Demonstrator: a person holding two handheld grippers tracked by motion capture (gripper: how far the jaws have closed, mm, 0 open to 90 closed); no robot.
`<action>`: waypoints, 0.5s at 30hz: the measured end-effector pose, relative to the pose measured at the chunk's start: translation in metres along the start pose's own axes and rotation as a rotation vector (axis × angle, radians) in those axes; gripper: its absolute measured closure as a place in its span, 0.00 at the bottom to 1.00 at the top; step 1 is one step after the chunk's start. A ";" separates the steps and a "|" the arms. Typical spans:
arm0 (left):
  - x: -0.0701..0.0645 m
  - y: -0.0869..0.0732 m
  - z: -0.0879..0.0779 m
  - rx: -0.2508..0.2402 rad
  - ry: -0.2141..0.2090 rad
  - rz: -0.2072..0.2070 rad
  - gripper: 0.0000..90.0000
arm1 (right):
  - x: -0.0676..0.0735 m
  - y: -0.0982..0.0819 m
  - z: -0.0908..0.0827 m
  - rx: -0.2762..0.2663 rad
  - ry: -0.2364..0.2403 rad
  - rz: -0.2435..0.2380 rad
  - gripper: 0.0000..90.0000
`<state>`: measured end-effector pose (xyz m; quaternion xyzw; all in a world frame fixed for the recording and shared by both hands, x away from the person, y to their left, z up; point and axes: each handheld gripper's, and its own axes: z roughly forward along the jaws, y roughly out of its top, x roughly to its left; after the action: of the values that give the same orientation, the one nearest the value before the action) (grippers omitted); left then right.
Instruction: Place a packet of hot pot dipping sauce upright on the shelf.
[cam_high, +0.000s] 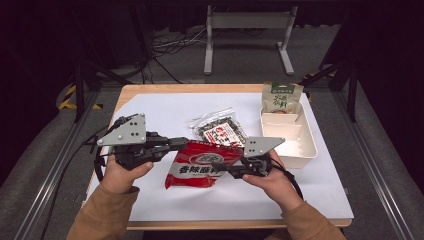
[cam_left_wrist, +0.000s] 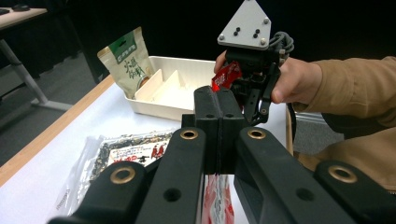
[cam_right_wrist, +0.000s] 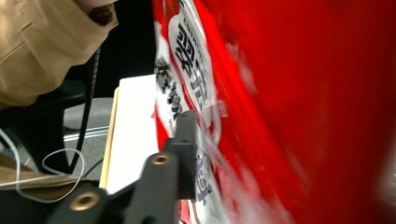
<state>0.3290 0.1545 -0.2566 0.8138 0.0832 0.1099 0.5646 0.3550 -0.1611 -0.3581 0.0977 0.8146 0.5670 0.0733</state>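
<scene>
A red snack bag (cam_high: 204, 164) with white lettering is held up over the white sheet between both grippers. My left gripper (cam_high: 184, 142) reaches in from the left, its jaws pressed together on the bag's upper left edge; in the left gripper view the red film (cam_left_wrist: 217, 200) shows under the shut jaws. My right gripper (cam_high: 221, 167) comes from the right onto the bag's right side. In the right gripper view the bag (cam_right_wrist: 289, 107) is close and blurred. One black finger (cam_right_wrist: 187, 140) lies against its printed face and the other is hidden behind it.
A clear packet of dark snacks (cam_high: 220, 129) lies flat behind the red bag. At the right stands a cream divided tray (cam_high: 302, 150), with a green pouch (cam_high: 281, 97) leaning in its far compartment. The wooden table edge (cam_high: 230, 223) runs close to the person.
</scene>
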 end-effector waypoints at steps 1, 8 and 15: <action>0.000 0.000 0.000 0.000 -0.001 0.001 1.00 | 0.000 0.000 0.000 0.001 0.009 -0.001 0.84; 0.002 -0.002 -0.002 -0.014 0.009 -0.005 1.00 | -0.001 0.002 -0.004 -0.004 0.033 -0.009 0.98; 0.003 -0.003 -0.006 -0.024 0.012 -0.010 1.00 | 0.001 0.007 -0.007 -0.006 0.048 0.006 0.99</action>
<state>0.3305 0.1613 -0.2573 0.8057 0.0894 0.1131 0.5745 0.3532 -0.1652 -0.3489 0.0864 0.8140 0.5720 0.0522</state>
